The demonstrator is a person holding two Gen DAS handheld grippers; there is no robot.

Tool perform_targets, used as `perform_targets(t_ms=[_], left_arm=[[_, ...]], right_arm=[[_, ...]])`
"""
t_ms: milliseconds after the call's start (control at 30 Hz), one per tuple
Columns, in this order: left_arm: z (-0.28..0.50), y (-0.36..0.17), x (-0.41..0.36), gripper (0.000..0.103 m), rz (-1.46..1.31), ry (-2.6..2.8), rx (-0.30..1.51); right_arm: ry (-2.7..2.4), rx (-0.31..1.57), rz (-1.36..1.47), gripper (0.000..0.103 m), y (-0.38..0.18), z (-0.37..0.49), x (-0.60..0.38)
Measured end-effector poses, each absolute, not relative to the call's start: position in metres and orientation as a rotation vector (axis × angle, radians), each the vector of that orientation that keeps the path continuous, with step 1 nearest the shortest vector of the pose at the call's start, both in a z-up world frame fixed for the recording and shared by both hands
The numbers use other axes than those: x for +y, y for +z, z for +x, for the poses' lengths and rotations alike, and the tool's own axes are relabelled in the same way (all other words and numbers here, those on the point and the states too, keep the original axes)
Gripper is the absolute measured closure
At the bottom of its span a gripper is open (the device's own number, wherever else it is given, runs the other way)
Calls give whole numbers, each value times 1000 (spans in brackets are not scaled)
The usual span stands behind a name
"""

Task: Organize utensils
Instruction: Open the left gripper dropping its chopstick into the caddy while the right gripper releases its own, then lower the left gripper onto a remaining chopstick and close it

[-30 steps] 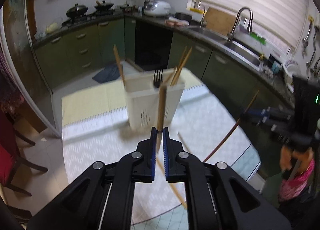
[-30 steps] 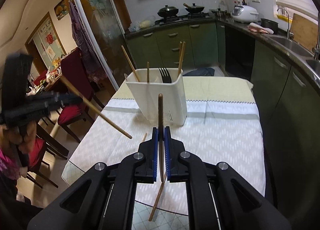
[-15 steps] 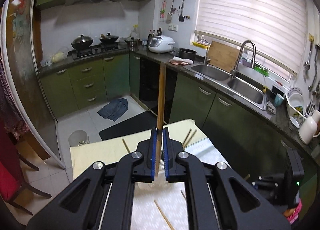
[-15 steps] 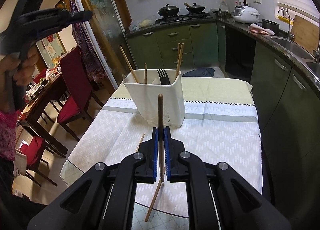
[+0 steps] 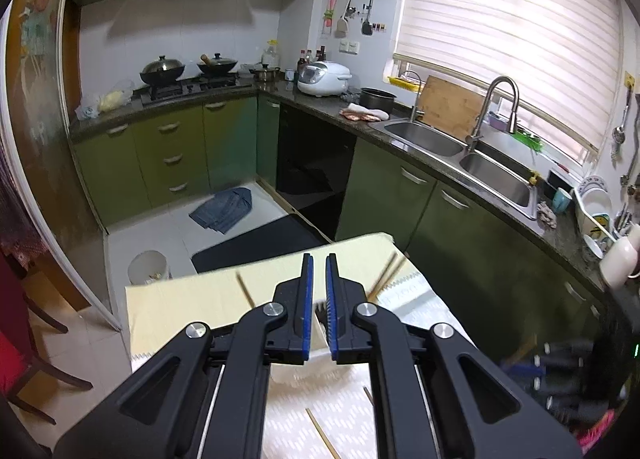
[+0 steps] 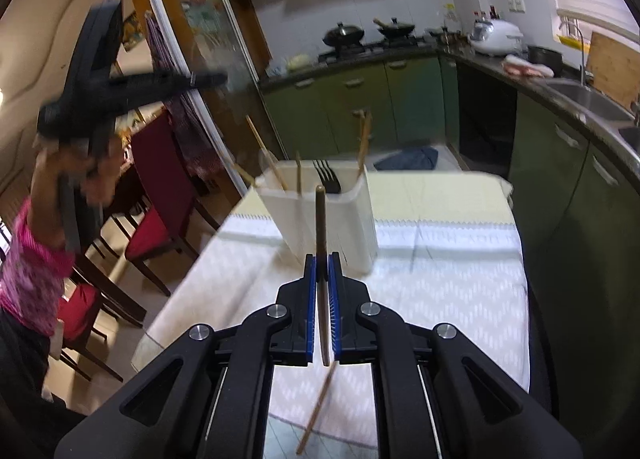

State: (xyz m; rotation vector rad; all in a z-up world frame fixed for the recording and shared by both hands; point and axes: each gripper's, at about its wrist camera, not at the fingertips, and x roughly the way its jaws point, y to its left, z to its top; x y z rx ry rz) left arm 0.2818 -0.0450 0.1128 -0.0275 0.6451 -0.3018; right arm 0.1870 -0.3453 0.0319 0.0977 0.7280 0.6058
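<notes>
- Right wrist view showed 1 dark chopstick (image 6: 321, 243) at frame centre, clenched between the right gripper (image 6: 322, 259) pads, its tip just before the white utensil holder (image 6: 352, 219) on the table (image 6: 460, 283).
- It looked light, stiff and slick, likely to pivot; gripping near mid-length seemed safest.
- Left gripper (image 5: 317, 259), in the left wrist view, had its jaws drawn together on nothing, above the holder.
- A loose chopstick (image 5: 322, 433) lay on the cloth at lower centre.

Lost most of the white holder (image 5: 292, 377) behind the left gripper (image 5: 318, 259) (only chopstick tips (image 5: 384, 275) poked out). Smeared beyond detail from the right wrist: that gripper and its hand (image 6: 80, 163). Dim, blurred, partly cut off: the right gripper (image 5: 520, 367).
</notes>
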Motion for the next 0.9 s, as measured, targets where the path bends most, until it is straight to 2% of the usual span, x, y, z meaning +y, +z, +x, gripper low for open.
perform_targets(t_ms=[200,333,433,633,867,900], left_arm=[[241,72,-32,97,-44,-326,728],[219,22,-26,97,-46,-310,850],[211,-16,-26,97,-44,-304,955],[204,-74,-33,97,-29,-316,1106],[205,-99,-46,96,-7,-326,1172],[205,-100,-47,96,-5,-326,1179]], right_arm=[[625,568,110,96,92,202,-335],[580,429,120,96,134,217,-334],[529,383,110,96,143,237,-326],[495,471,102,96,107,285,-300],[483,605,65,95,50,315,-280],[485,611,57,89,47,317,-279]])
